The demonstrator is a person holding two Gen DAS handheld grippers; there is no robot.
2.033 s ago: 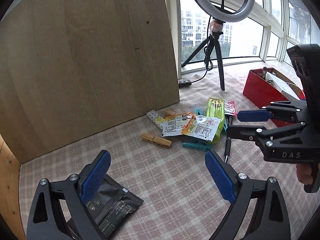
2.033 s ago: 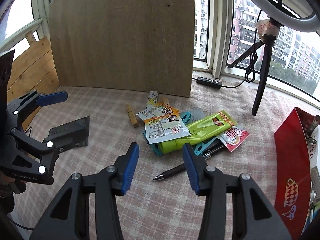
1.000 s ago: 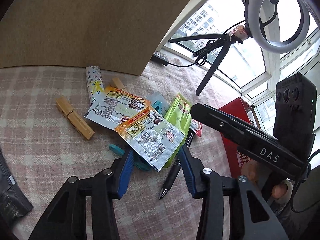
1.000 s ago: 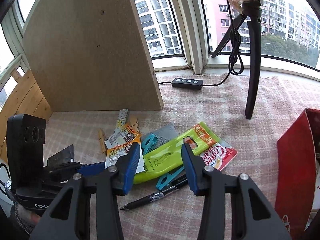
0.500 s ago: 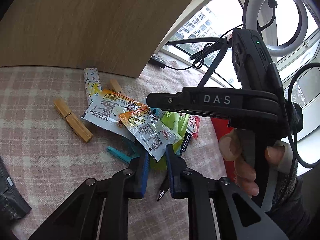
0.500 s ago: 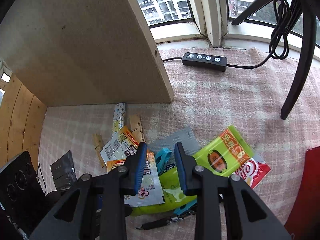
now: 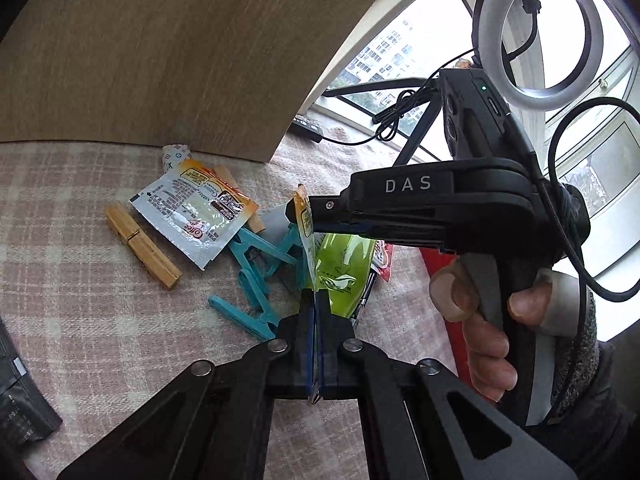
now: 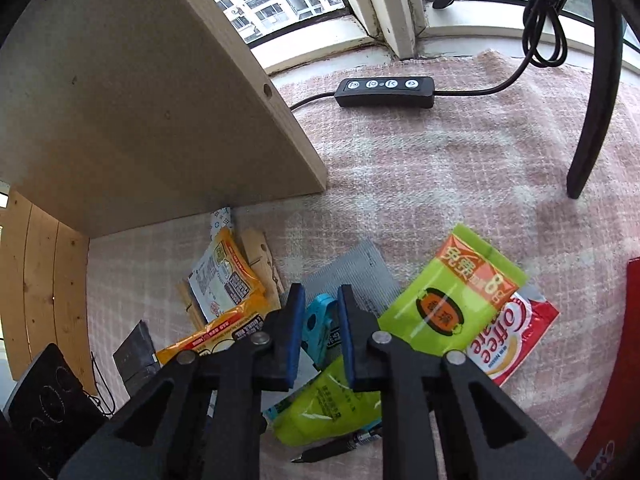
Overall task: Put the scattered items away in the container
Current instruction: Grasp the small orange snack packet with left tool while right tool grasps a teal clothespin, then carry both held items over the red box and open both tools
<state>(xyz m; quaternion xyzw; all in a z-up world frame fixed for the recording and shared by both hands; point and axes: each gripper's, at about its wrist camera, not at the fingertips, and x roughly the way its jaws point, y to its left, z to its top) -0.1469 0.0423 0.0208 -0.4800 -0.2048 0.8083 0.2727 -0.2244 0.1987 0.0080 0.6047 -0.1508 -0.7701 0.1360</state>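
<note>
My left gripper [image 7: 314, 312] is shut on an orange-and-white sachet [image 7: 305, 236], which stands on edge above the pile; the same sachet shows in the right wrist view [image 8: 216, 336]. My right gripper [image 8: 320, 316] is open with a narrow gap, low over a teal clip [image 8: 320, 322] and a grey pouch [image 8: 352, 272]. In the left wrist view the right gripper's body [image 7: 420, 208] hangs over the pile. A second sachet [image 7: 192, 216], a green packet [image 8: 452, 300], a red coffee packet [image 8: 508, 336], teal clips [image 7: 256, 280], wooden clothespins [image 7: 140, 248] and a pen [image 8: 340, 448] lie on the checked cloth. The red box [image 8: 616, 380] is at the right.
A wooden board [image 8: 120, 112] stands behind the pile. A black pouch [image 7: 20, 400] lies at the left. A ring light on a tripod [image 7: 540, 28], its leg [image 8: 592, 112] and a cable remote [image 8: 384, 88] stand by the window.
My left gripper closed on the top sachet and lifted it on edge off the pile. My right gripper narrowed and moved down close over the teal clip.
</note>
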